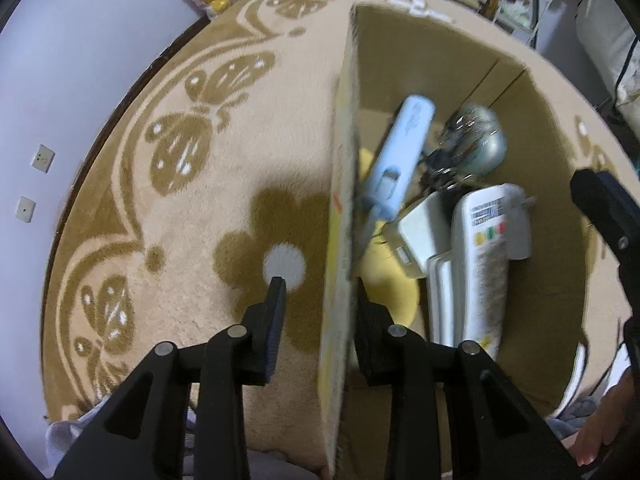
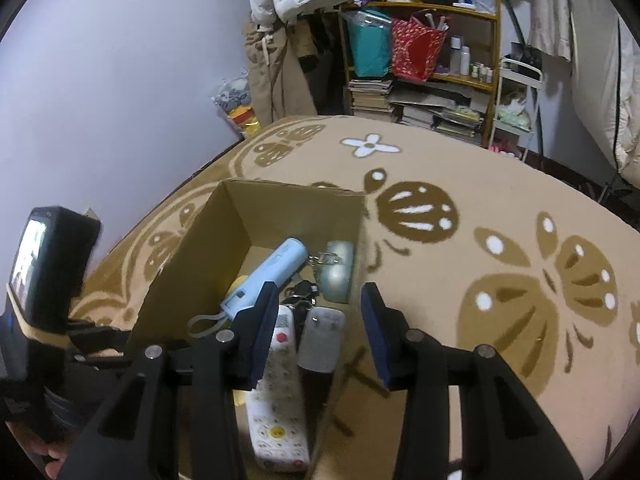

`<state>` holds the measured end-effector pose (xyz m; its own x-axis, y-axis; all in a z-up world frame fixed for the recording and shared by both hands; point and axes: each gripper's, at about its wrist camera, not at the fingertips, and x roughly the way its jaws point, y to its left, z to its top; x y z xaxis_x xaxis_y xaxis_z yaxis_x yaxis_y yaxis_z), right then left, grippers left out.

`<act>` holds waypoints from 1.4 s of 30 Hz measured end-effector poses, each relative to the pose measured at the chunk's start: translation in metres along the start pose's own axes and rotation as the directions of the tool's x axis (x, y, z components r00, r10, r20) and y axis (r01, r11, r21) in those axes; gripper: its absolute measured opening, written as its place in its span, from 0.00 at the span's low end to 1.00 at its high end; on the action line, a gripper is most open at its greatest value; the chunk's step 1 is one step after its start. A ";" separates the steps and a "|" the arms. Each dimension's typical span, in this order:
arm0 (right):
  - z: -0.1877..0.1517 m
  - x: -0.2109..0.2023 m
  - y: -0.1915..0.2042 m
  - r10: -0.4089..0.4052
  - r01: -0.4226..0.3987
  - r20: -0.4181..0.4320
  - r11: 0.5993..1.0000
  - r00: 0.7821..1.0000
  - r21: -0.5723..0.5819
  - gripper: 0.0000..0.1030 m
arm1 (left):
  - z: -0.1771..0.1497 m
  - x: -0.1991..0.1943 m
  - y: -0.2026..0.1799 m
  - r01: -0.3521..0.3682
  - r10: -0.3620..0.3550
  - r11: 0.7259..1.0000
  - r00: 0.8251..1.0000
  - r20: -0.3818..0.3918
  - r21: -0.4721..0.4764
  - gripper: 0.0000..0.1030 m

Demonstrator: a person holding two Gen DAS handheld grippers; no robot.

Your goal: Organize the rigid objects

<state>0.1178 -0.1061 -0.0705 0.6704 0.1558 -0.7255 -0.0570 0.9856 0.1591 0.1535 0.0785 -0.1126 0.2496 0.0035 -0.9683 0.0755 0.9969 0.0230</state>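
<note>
Beige carpet (image 1: 192,240) with brown butterfly and flower patterns fills the left wrist view, running to a pale wall at its left edge. The left gripper (image 1: 320,292) straddles the left wall of the cardboard box (image 1: 340,200), jaws partly open, one finger outside and one inside. Inside lie a light blue device (image 1: 400,152), a white remote (image 1: 484,264) and a silvery case (image 1: 480,136).

Right wrist view: the right gripper (image 2: 320,300) hovers over the box's right wall (image 2: 356,240), jaws wide and empty. Open carpet spreads to the right; a cluttered shelf (image 2: 424,64) stands beyond its far edge.
</note>
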 end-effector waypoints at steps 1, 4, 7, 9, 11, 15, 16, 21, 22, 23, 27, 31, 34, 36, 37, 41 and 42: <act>-0.001 -0.003 -0.004 0.003 -0.003 0.001 1.000 1.000 0.012 0.54 | 0.000 -0.003 -0.001 0.005 -0.005 1.000 1.000 0.012 0.000 0.32; -0.004 -0.013 -0.014 -0.004 0.003 0.012 1.000 1.000 0.030 0.58 | 0.000 -0.018 -0.006 0.001 -0.002 1.000 0.998 0.070 0.014 0.47; -0.008 -0.023 -0.021 -0.024 0.024 0.011 0.999 1.000 0.035 0.74 | -0.004 -0.036 -0.016 -0.023 0.017 0.999 0.990 0.139 0.037 0.55; -0.011 -0.030 -0.025 -0.056 0.055 0.022 0.998 0.998 0.021 0.81 | -0.006 -0.048 -0.022 -0.027 0.017 0.998 0.984 0.176 0.051 0.65; -0.013 -0.036 -0.028 -0.074 0.074 0.026 0.997 0.997 0.003 0.90 | -0.008 -0.055 -0.025 -0.028 0.016 0.998 0.979 0.204 0.056 0.77; -0.017 -0.049 -0.033 -0.097 0.098 0.030 0.995 0.995 -0.016 0.96 | -0.011 -0.074 -0.035 -0.048 0.022 0.995 0.957 0.289 0.082 0.90; -0.017 -0.051 -0.033 -0.097 0.098 0.032 0.995 0.995 -0.016 0.98 | -0.013 -0.078 -0.037 -0.062 0.031 0.994 0.950 0.312 0.090 0.92; -0.021 -0.066 -0.041 -0.088 0.088 0.045 0.996 0.995 0.001 1.00 | -0.020 -0.103 -0.049 -0.108 0.053 0.987 0.913 0.404 0.115 0.99; -0.022 -0.071 -0.043 -0.088 0.088 0.049 0.996 0.995 0.004 1.00 | -0.022 -0.107 -0.049 -0.108 0.050 0.987 0.908 0.415 0.117 0.99; -0.023 -0.074 -0.045 -0.088 0.087 0.054 0.996 0.995 0.008 1.00 | -0.024 -0.113 -0.050 -0.112 0.052 0.987 0.900 0.432 0.115 0.99; -0.025 -0.091 -0.055 -0.084 0.082 0.076 0.996 0.994 0.034 1.00 | -0.034 -0.129 -0.050 -0.115 0.054 0.989 0.877 0.478 0.098 0.99; -0.028 -0.112 -0.062 -0.084 0.078 0.119 0.995 0.989 0.054 1.00 | -0.045 -0.146 -0.046 -0.112 0.070 0.993 0.846 0.529 0.047 0.99; -0.032 -0.127 -0.066 -0.091 0.083 0.146 0.995 0.985 0.058 1.00 | -0.056 -0.156 -0.046 -0.113 0.068 0.993 0.829 0.555 0.046 0.99; -0.034 -0.136 -0.067 -0.095 0.087 0.163 0.995 0.982 0.057 1.00 | -0.065 -0.164 -0.047 -0.122 0.077 0.992 0.811 0.581 0.038 0.99; -0.037 -0.142 -0.068 -0.101 0.093 0.177 0.994 0.979 0.055 1.00 | -0.070 -0.168 -0.047 -0.124 0.079 0.992 0.799 0.596 0.035 0.99; -0.047 -0.162 -0.074 -0.118 0.107 0.227 0.992 0.967 0.061 1.00 | -0.085 -0.180 -0.048 -0.101 0.058 0.994 0.779 0.624 0.034 0.99; -0.050 -0.167 -0.075 -0.118 0.106 0.238 0.992 0.964 0.063 1.00 | -0.089 -0.183 -0.049 -0.099 0.054 0.994 0.773 0.632 0.035 0.99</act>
<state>-0.0264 -0.2026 0.0054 0.8291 0.0183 -0.5588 0.0613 0.9905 0.1233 0.0183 0.0358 0.0414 0.8072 0.0070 -0.5902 0.0846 0.9882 0.1275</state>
